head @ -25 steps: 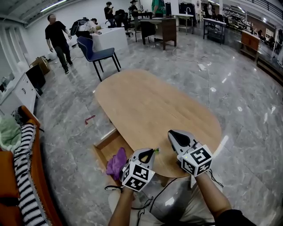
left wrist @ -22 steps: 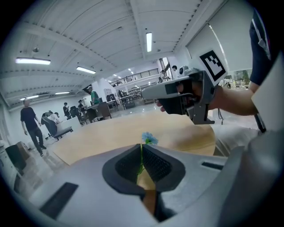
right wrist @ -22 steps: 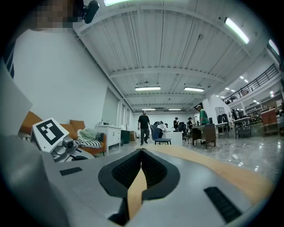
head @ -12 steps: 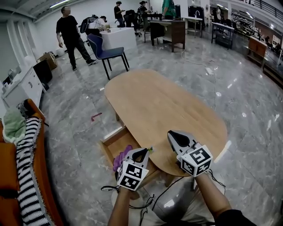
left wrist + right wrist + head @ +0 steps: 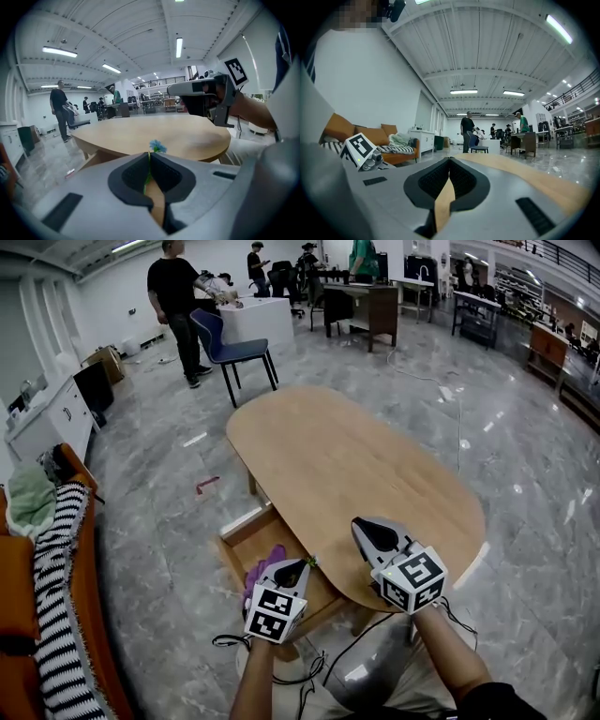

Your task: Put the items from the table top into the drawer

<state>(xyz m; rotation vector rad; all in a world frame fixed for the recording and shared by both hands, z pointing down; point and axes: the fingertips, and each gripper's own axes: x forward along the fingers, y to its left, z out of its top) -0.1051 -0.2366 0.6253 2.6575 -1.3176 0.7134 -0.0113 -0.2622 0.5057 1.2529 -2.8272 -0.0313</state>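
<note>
Jaws of the left gripper [image 5: 149,157] pinch the flower [image 5: 157,146] stem.

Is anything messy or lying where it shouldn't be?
A small red thing lies loose on the grey floor left of the table; I cannot tell what it is. The drawer stands open with a crumpled purple cloth inside, but that fits the tidying job.

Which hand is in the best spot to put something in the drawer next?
Left. The left tool pinches the flower over the open drawer. The right tool is shut, empty, above the table.
</note>
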